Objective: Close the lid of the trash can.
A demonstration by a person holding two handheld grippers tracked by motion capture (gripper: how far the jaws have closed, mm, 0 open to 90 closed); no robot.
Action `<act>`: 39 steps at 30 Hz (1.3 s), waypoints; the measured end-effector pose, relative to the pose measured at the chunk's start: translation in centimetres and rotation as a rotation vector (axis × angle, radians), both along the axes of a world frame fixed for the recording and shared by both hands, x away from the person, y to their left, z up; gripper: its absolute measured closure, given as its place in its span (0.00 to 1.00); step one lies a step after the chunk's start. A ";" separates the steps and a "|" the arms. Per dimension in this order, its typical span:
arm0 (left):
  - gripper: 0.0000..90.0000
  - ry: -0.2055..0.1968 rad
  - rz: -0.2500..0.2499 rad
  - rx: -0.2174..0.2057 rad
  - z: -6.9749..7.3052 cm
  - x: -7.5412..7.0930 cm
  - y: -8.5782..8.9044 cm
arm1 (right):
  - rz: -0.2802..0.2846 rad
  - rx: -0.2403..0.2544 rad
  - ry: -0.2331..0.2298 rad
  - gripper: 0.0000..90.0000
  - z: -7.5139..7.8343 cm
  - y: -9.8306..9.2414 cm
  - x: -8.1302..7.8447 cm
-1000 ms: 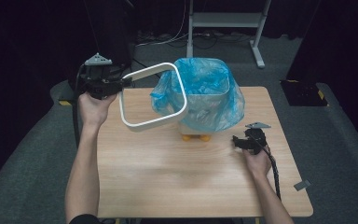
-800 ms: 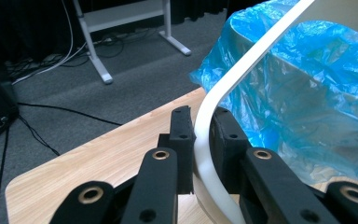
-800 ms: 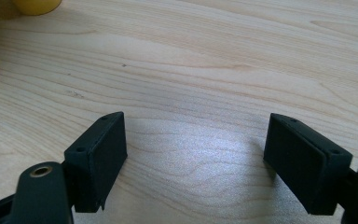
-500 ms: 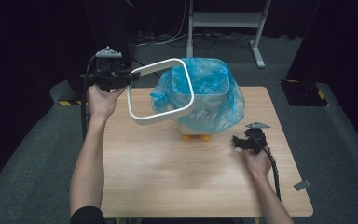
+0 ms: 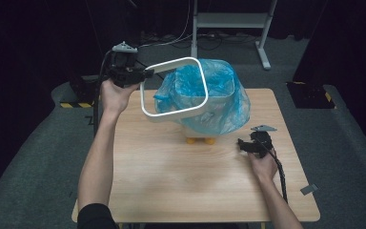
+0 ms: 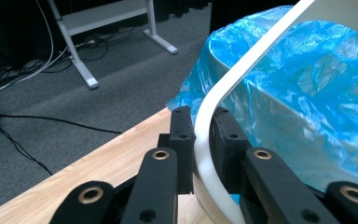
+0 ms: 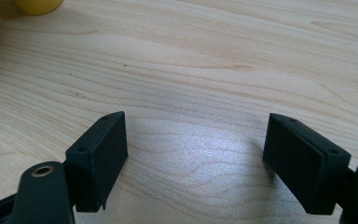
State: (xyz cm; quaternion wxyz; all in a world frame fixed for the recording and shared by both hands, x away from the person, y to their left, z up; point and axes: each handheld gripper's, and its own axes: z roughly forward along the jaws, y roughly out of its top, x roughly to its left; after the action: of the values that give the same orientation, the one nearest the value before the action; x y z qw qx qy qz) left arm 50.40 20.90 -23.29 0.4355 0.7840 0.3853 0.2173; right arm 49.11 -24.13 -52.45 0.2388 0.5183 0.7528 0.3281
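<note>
Left gripper (image 6: 200,126) clamps the white frame (image 5: 171,90) between both pads, just beside the bin (image 5: 214,102); right gripper (image 7: 196,158) jaws wide, empty

Recording lab — black curtains (image 5: 38,38), floor cables (image 5: 181,40).

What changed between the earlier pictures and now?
The left gripper, shut on the white ring, carried it toward the blue-bagged bin, now overlapping its rim in the high view. Right gripper stayed open on the table; bin unmoved.
</note>
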 end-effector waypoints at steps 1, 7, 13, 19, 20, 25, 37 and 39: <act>0.89 0.001 -0.004 0.002 0.0 0.2 -0.2 | 0.000 0.001 0.001 0.24 0.0 0.0 0.0; 0.89 0.002 -0.024 0.014 0.3 1.3 -1.5 | 0.003 0.002 0.004 0.25 0.0 0.0 0.0; 0.89 0.020 -0.038 0.020 0.2 2.5 -2.5 | 0.021 0.005 0.006 0.25 0.0 0.0 0.2; 0.89 0.023 -0.045 0.016 0.2 3.1 -3.2 | 0.046 0.007 0.013 0.30 0.2 -0.1 0.2; 0.89 0.020 -0.045 0.025 0.3 3.2 -3.3 | 0.051 0.019 0.026 0.30 0.3 -0.1 0.2; 0.89 0.019 -0.053 0.031 0.5 3.5 -3.9 | 0.074 0.116 0.024 0.30 1.5 -0.7 -0.2; 0.89 0.035 -0.062 0.033 0.0 4.4 -4.7 | 0.114 0.216 -0.103 0.29 6.8 -3.0 -2.0; 0.89 0.037 -0.061 0.030 0.0 4.5 -4.9 | 0.120 0.217 -0.133 0.32 8.1 -3.2 -2.2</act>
State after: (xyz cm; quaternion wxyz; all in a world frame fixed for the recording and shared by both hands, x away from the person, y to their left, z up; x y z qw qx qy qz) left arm 54.93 16.04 -23.33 0.4230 0.8057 0.3658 0.1953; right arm 46.88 -27.31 -44.34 0.2105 0.4724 0.7250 0.4549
